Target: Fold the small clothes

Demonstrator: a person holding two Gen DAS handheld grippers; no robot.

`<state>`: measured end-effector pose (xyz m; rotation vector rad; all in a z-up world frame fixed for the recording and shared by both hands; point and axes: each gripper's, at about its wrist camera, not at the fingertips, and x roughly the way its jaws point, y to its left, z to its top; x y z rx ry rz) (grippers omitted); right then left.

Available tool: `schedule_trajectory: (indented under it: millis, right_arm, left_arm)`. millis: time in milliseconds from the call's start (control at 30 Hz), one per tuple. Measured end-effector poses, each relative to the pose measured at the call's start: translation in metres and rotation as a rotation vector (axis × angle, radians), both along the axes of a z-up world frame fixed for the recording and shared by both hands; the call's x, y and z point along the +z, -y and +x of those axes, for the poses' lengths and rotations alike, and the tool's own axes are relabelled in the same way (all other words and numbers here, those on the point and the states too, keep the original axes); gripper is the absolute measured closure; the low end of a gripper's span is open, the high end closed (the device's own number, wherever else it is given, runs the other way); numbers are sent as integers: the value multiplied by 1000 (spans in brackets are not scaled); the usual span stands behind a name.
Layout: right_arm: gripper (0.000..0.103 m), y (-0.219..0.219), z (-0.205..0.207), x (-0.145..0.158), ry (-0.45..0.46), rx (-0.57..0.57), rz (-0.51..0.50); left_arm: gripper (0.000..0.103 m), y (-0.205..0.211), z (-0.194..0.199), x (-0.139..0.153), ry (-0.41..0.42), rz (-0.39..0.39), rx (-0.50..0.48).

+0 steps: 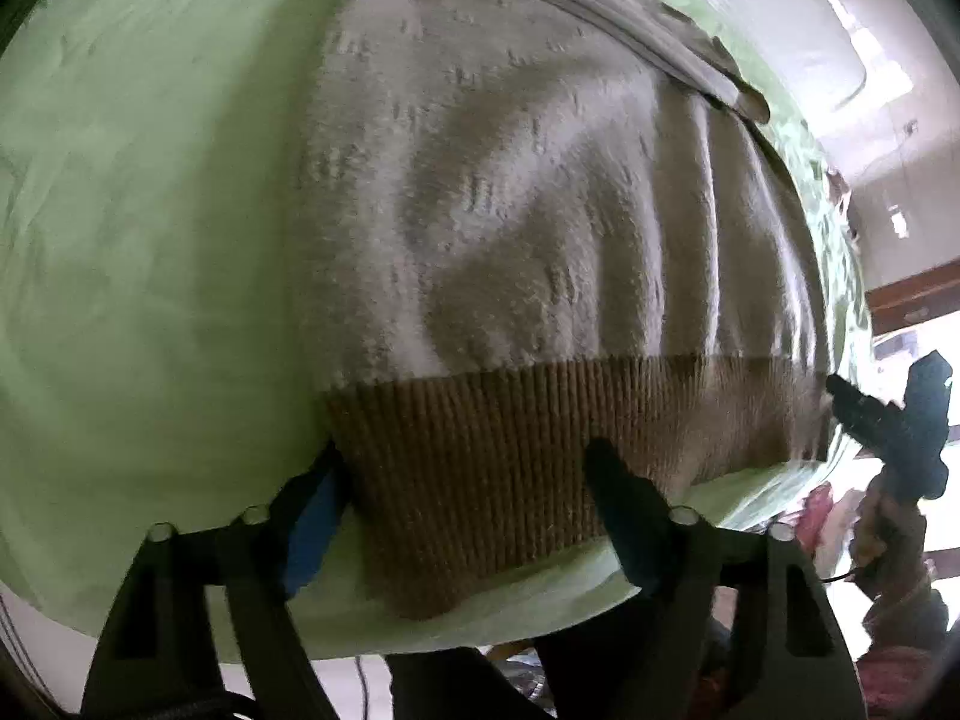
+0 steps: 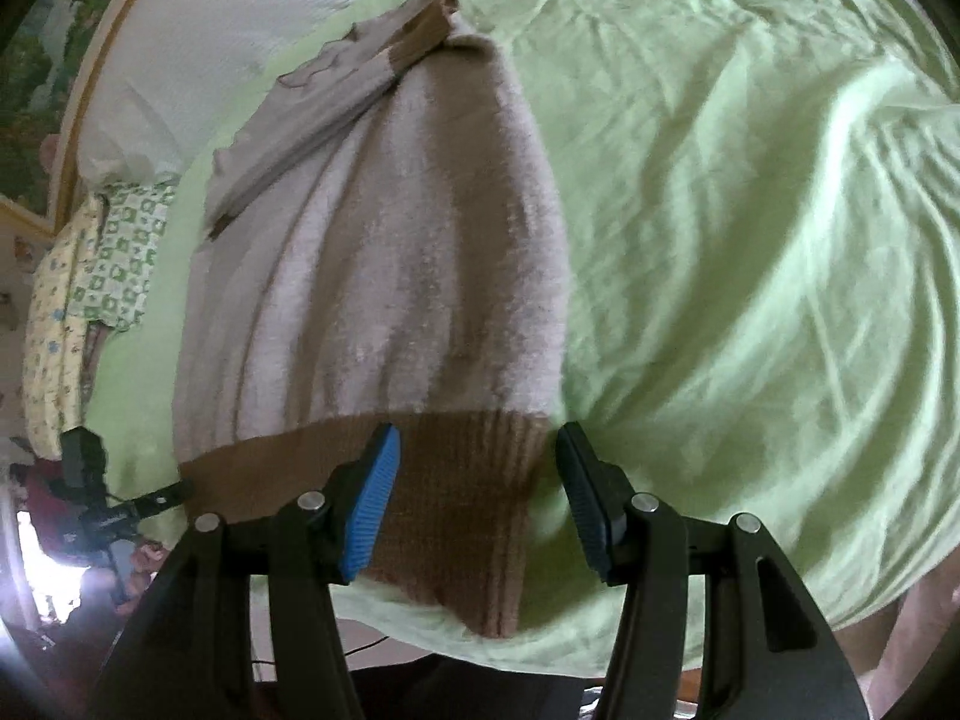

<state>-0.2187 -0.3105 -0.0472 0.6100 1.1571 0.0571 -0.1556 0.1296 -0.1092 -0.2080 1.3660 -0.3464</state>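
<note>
Beige sweater (image 1: 540, 210) hem between left claw (image 1: 462, 474) fingers

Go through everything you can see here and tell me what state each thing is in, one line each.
Beige knit sweater with brown ribbed hem: lying flat, sleeves folded in, wrinkled, hem at the bed's near edge.
Light green bedsheet: spread out, creased.
Left gripper: jaws open, astride the hem's left corner.
Right gripper: jaws open, astride the hem's right corner.
Green and yellow patterned clothes: heaped at the bed's side.
</note>
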Motion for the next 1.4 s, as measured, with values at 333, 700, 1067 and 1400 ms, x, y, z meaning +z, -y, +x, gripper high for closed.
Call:
schedule_trajectory:
  millis: [333, 700, 1067, 1400]
  right_arm:
    - [96, 3, -17, 1, -15, 36, -2]
    - [97, 4, 17, 48, 153, 54, 86]
    - [97, 31, 164, 107, 405, -27, 160]
    - [97, 67, 310, 97, 397, -95, 104]
  left_arm:
    - [94, -1, -11, 16, 66, -61, -30]
    - [94, -5, 31, 83, 201, -184, 1]
    - [94, -2, 187, 156, 412, -179, 79]
    - [94, 28, 353, 137, 402, -122, 114]
